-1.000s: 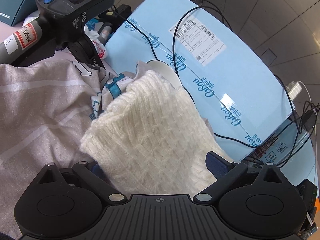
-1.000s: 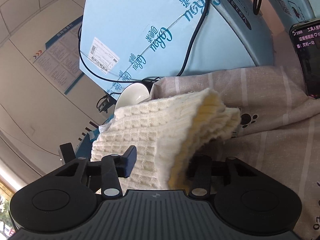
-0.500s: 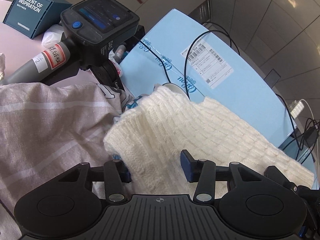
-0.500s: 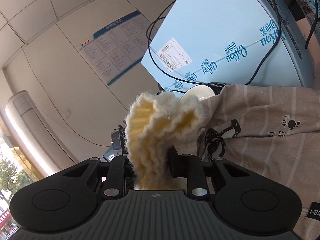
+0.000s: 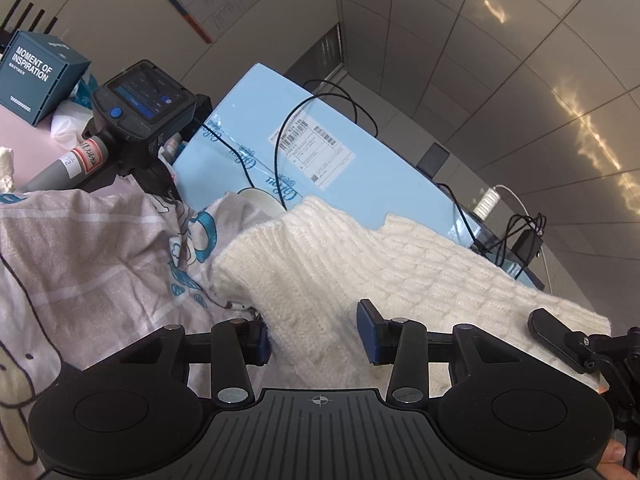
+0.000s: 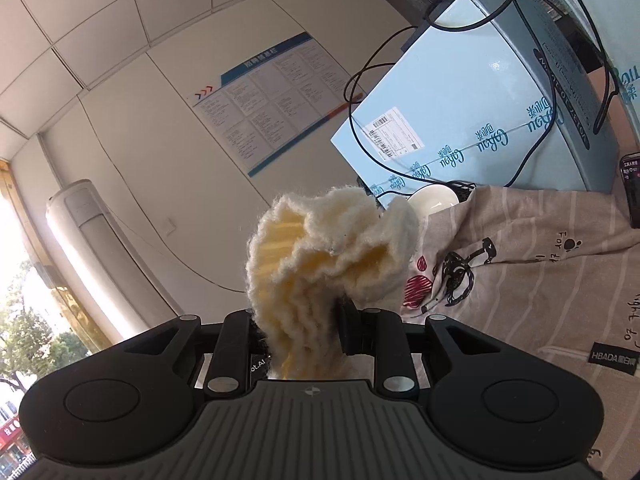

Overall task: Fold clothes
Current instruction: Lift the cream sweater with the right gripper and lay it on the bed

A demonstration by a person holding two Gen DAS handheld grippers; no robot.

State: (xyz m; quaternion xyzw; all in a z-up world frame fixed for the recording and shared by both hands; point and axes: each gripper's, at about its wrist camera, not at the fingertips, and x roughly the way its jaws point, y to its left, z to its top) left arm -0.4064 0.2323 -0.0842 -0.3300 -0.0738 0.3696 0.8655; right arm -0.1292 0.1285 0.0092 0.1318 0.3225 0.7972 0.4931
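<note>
My right gripper is clamping a bunched, rippling edge of the cream cable-knit sweater, its folds fanning upward. My left gripper is pinching another edge of it, the knit stretching taut between the two, its far end lying over the pink-grey striped printed cloth beside the pale blue cardboard box.
</note>
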